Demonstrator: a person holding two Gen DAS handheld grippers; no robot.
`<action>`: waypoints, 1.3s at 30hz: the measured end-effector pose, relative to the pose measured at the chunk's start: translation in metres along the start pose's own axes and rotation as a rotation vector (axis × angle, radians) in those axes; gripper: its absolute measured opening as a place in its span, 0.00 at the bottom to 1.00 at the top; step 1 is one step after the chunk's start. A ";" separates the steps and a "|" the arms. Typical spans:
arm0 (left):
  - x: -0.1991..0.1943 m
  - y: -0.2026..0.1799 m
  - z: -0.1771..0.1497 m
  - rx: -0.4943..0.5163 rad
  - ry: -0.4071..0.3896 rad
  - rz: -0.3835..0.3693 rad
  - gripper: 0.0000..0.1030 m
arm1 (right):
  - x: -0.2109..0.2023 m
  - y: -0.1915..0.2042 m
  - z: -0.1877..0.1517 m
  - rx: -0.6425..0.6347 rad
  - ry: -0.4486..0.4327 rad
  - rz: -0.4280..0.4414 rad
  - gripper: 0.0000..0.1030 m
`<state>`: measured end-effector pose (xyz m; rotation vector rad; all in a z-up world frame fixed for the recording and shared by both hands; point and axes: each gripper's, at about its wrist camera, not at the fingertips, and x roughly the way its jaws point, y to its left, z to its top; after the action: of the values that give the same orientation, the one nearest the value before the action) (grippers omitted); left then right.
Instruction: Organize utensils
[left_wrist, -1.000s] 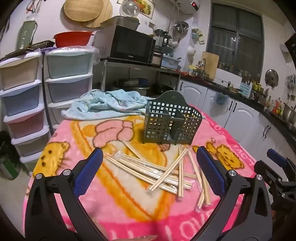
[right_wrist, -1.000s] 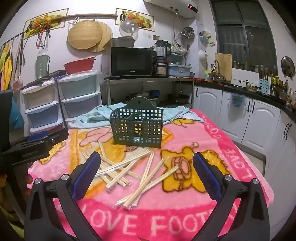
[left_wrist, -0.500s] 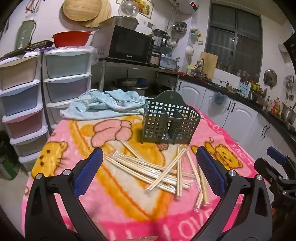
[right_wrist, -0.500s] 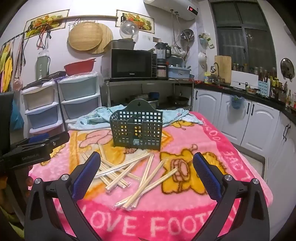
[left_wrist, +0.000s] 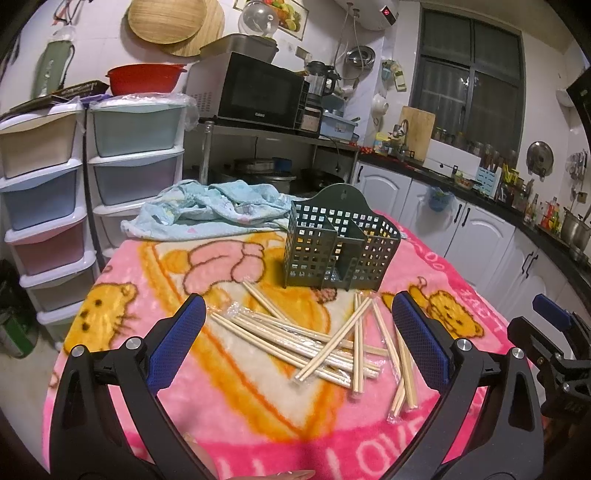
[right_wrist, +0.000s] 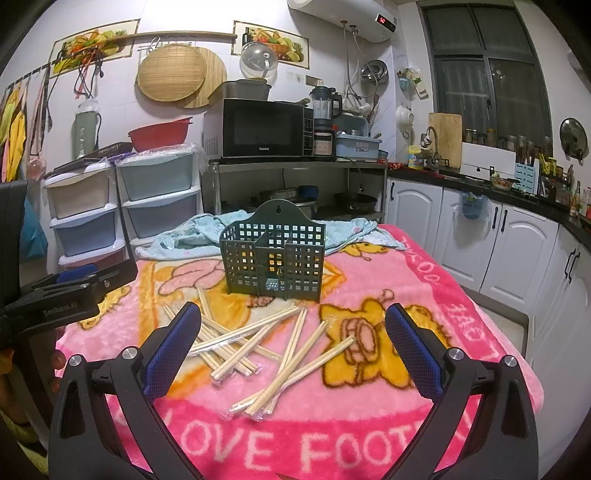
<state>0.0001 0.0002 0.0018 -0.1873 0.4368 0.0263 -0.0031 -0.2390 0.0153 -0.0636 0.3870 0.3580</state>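
Observation:
Several pairs of wrapped wooden chopsticks (left_wrist: 325, 339) (right_wrist: 266, 343) lie scattered on a pink cartoon blanket (left_wrist: 258, 417) (right_wrist: 461, 306) that covers the table. Behind them stands a dark green perforated utensil holder (left_wrist: 338, 251) (right_wrist: 273, 254), upright, with divided compartments that look empty. My left gripper (left_wrist: 295, 332) hovers open above the near side of the pile, nothing between its blue pads. My right gripper (right_wrist: 291, 336) is also open and empty, over the pile's right part. Each gripper shows at the edge of the other's view.
A crumpled light blue cloth (left_wrist: 210, 210) (right_wrist: 207, 232) lies at the table's far edge behind the holder. Plastic drawer towers (left_wrist: 44, 206) stand left of the table, a shelf with a microwave (right_wrist: 258, 127) behind, white cabinets (right_wrist: 517, 240) along the right.
Both views have crept slightly forward toward the chopsticks and holder. Both grippers stay open; nothing on the table has moved.

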 end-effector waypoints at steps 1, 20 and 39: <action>0.000 0.000 0.000 0.000 -0.001 0.001 0.91 | 0.000 0.000 0.000 0.000 0.000 0.001 0.94; -0.003 -0.001 0.001 -0.001 -0.005 -0.001 0.91 | -0.001 0.001 0.001 -0.004 -0.003 -0.001 0.94; 0.004 0.012 0.000 -0.058 0.050 -0.023 0.91 | -0.001 0.008 0.010 -0.023 0.025 0.032 0.94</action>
<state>0.0031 0.0123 -0.0018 -0.2508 0.4844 0.0123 -0.0032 -0.2306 0.0244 -0.0850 0.4089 0.3932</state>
